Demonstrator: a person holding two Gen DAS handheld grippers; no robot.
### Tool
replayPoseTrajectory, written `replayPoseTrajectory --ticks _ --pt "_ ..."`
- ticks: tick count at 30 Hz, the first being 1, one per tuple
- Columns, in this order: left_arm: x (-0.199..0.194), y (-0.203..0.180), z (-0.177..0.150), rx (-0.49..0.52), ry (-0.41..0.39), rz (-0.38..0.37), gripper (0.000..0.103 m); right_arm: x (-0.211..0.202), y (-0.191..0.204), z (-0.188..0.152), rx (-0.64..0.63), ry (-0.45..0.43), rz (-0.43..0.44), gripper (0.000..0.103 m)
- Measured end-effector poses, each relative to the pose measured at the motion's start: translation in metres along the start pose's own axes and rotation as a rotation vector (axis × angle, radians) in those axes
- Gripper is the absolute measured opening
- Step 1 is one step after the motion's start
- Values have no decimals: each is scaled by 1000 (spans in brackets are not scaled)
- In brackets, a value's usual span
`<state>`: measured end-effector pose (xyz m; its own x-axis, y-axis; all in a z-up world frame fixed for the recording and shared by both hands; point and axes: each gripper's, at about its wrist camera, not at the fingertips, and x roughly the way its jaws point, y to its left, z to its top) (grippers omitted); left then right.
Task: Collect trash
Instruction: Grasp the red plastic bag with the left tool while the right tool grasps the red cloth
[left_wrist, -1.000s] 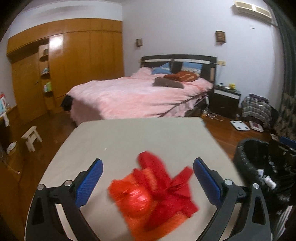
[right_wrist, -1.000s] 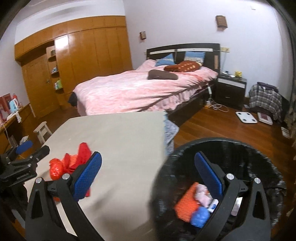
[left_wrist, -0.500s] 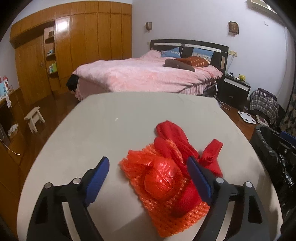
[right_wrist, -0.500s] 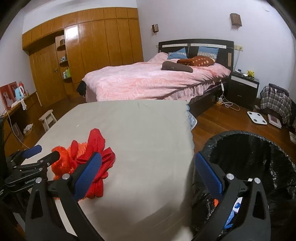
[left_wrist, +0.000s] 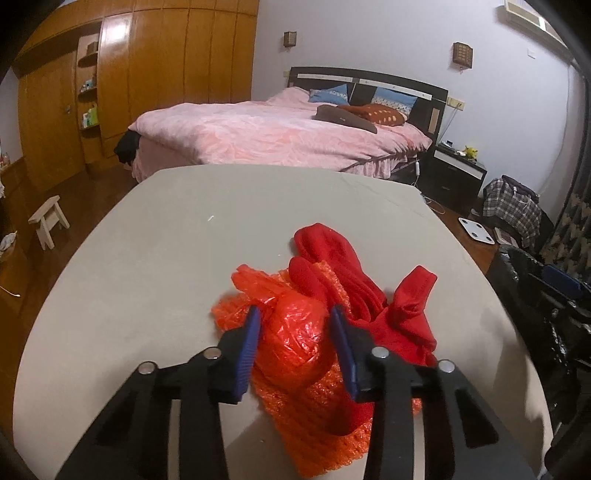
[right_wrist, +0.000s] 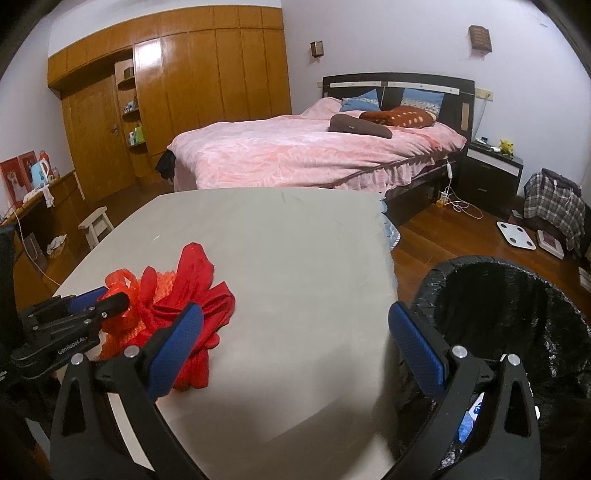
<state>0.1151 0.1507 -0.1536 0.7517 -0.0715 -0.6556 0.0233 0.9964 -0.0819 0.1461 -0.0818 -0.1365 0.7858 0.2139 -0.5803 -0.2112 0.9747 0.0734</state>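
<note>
While your left hand-held gripper (left_wrist: 293, 328) is closing around the orange plastic bag (left_wrist: 295, 332) on the worktop (left_wrist: 155, 258), your right hand-held gripper (right_wrist: 295, 332) hangs wide apart, empty, beside the black bin (right_wrist: 517, 306).

Bin (right_wrist: 517, 295): lower part cut by right wrist view's edge, contents mostly hidden behind right tongs (right_wrist: 295, 343). Orange mesh (left_wrist: 317, 417) beside bin: near end hidden under left tongs (left_wrist: 293, 345), closing around crumpled orange bag (left_wrist: 295, 332); pad contact unclear. Shelf items beyond desk (left_wrist: 166, 258) too small to identify.
</note>
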Motion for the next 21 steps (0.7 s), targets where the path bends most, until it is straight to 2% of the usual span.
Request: replayPoseTrajectory --ticks 9,13,21 --pt "-14 8 9 -16 -49 12 35 6 11 2 -3 2 25 98" --pt "-23 18 16 -8 -88 52 35 11 19 5 -2 1 45 98" --pt "-22 36 19 -9 -105 102 35 28 46 12 -14 15 108 97"
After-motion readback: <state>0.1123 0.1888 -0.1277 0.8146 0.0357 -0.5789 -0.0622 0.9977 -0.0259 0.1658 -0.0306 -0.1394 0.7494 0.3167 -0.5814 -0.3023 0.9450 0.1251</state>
